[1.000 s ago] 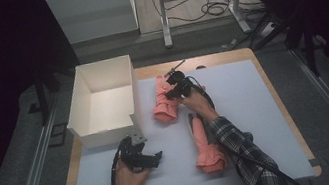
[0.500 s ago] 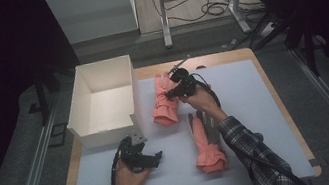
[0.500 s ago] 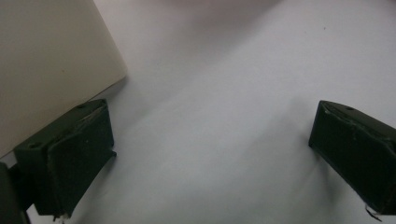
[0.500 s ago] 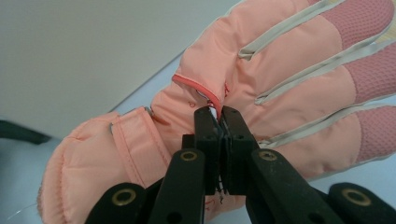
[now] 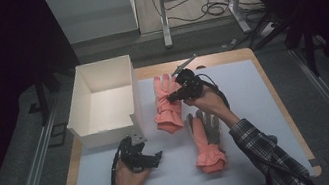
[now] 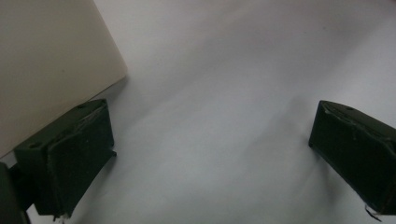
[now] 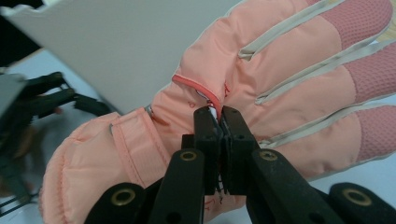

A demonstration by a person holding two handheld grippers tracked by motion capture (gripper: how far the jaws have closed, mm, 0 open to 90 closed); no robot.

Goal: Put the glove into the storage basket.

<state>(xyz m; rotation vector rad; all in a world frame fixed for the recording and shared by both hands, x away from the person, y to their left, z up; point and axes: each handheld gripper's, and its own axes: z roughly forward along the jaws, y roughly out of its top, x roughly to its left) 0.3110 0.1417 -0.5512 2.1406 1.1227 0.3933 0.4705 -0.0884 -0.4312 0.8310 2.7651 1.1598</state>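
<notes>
The white surface [image 5: 256, 107] carries a white box [image 5: 103, 102] and two pink gloves. The right tool [image 7: 219, 122] is clamped on the near glove [image 7: 261, 93], apparently for lifting toward the box. The left tool [image 6: 210, 154] rests wide apart, empty.

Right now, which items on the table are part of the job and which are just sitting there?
Likely in play:
- right gripper, shut on the lifted pink glove
- second pink glove, flat on the mat
- white box, open, beside the lifted glove

Idle or background:
- left gripper, open, resting on the mat by the box
- cables on the floor beyond the table
</notes>
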